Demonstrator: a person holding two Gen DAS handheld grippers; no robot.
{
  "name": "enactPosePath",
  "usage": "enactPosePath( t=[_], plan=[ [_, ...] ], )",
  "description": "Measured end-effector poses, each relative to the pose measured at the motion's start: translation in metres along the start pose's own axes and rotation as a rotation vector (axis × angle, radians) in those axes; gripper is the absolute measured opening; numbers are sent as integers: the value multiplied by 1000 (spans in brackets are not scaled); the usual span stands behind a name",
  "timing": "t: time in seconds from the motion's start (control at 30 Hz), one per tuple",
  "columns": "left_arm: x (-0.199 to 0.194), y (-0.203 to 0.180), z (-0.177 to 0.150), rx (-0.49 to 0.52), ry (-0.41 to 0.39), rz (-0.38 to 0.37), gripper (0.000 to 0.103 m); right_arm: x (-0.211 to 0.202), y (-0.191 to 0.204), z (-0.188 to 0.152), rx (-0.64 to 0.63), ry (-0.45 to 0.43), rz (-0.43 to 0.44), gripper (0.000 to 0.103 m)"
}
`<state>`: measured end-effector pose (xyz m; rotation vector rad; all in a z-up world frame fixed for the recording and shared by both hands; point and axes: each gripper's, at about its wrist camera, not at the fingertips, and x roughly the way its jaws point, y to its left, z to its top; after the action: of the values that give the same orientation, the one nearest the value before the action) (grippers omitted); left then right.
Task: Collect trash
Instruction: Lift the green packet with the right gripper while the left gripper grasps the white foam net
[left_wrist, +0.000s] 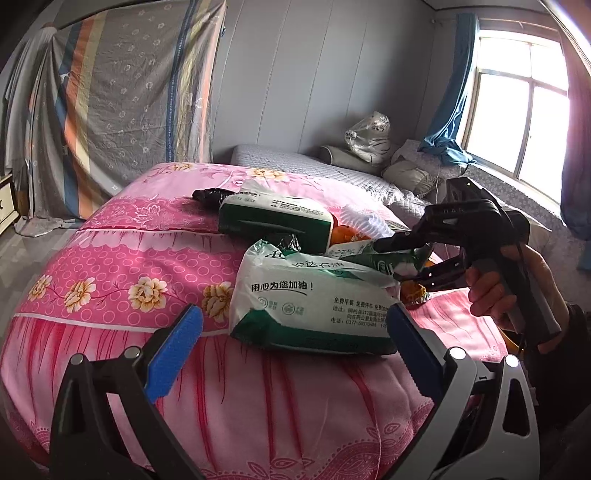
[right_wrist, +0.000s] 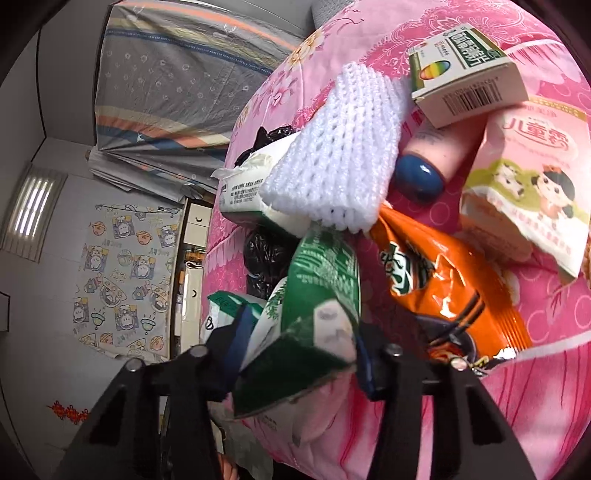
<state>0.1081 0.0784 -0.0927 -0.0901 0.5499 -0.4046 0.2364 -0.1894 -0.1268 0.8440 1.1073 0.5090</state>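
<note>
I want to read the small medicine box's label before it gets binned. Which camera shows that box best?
The right wrist view: the small medicine box lies unobstructed at the upper right on the pink bedspread, its printed face and barcode turned toward the camera. In the left wrist view I cannot find it; the tissue packs hide that area.

My left wrist camera sits low behind its blue fingers (left_wrist: 404, 332), facing across the pink bedspread (left_wrist: 122, 266) toward the far wall and window (left_wrist: 517, 122), so I see much of the room. My right wrist camera is rolled sideways and pressed close over the litter, a green and white wrapper (right_wrist: 317, 295) filling its lower middle. Both views share that wrapper (left_wrist: 388, 260), the bedspread (right_wrist: 535, 387) and the striped sheet (left_wrist: 122, 92) hanging behind.
</note>
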Motion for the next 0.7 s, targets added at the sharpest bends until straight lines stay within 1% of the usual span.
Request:
enactPosePath(
  t=[0.1,0.17,0.23,0.33,0.43,0.47,0.53,0.57,0.63,0.7],
  plan=[
    [3,-5,5,24,-1,-1,95,-15,2,-3,-28,-16,45,41],
    [5,-10,9,35,2,-8,95,-34,3,-5,-42,-44,78,35],
    [8,-14,13,42,4,-22,95,-56,6,-6,-66,-80,123,24],
    [15,-26,23,66,6,-37,95,-89,11,-7,-113,-141,162,24],
    [27,-42,36,116,17,-60,95,-121,0,-10,-112,-202,193,24],
    [32,-50,41,145,22,-62,95,-133,-6,-10,-96,-227,204,24],
    [45,-69,53,224,25,-33,95,-159,-14,-13,-89,-296,209,24],
    [54,-80,60,268,38,-29,95,-171,-20,-16,-84,-327,215,24],
    [75,-97,74,327,77,-50,95,-198,-32,-22,-72,-385,241,24],
    [99,-107,85,358,126,-75,95,-215,-41,-28,-62,-425,246,24]
  ],
)
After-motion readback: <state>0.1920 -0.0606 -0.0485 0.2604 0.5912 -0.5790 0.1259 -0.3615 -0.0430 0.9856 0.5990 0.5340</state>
